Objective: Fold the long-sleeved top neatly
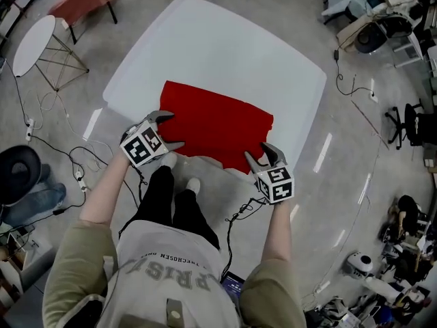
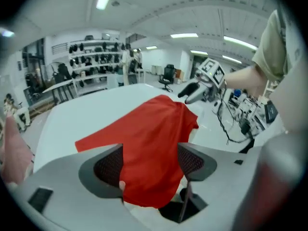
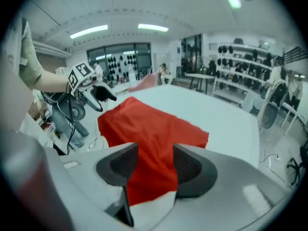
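Finding one: the red long-sleeved top (image 1: 215, 125) lies flat on the white table (image 1: 225, 53), in the half nearest the person, with its near edge close to the table's near rim. It is folded into a rough rectangle. In the head view its long axis runs across the table from left to right, slightly askew: the left end sits a little farther from the person and the right end a little nearer. We cannot tell which end is the collar (the folded cloth shows only plain red surface).

Finding two: the left gripper (image 1: 172, 130) stands at the top's near left corner, pointing down and forward over it. Its own view shows the jaws spread wide. Red cloth fills the gap between them, but the pads do not press on it.

Finding three: the right gripper (image 1: 256, 150) stands at the near right corner, likewise angled down toward the cloth. Its jaws are also apart. Its view shows the top's near edge and a strip of bare table between them, with nothing pinched.

We note that the two grippers flank the top's near edge, one at each end of the long axis.
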A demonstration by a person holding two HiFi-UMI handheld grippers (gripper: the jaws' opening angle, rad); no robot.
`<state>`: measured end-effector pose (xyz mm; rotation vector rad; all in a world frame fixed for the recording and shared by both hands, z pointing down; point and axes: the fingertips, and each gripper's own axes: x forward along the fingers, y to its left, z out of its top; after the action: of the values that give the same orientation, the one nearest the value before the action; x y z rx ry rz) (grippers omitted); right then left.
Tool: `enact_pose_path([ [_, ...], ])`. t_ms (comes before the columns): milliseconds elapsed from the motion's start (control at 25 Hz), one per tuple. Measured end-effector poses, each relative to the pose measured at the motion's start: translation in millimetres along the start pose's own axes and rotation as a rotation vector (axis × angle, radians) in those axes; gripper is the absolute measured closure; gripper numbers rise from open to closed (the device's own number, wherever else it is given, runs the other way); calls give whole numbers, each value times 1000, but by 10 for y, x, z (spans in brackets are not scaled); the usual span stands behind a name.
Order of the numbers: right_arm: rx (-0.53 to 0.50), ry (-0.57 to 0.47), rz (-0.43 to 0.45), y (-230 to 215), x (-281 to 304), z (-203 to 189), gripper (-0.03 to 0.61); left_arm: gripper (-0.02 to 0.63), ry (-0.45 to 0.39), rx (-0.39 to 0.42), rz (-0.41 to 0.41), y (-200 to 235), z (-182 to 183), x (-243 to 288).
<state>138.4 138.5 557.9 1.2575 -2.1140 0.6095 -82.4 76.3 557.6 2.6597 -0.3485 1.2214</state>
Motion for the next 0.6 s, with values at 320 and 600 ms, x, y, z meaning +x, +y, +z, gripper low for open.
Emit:
enact_pose_path([
  [320, 111, -575, -311, 426, -803, 1046, 362, 264, -480, -248, 359, 79, 699, -975],
  [600, 131, -763, -389, 938, -1250, 1491, 365, 381, -720, -296, 506, -361, 1004, -1579],
])
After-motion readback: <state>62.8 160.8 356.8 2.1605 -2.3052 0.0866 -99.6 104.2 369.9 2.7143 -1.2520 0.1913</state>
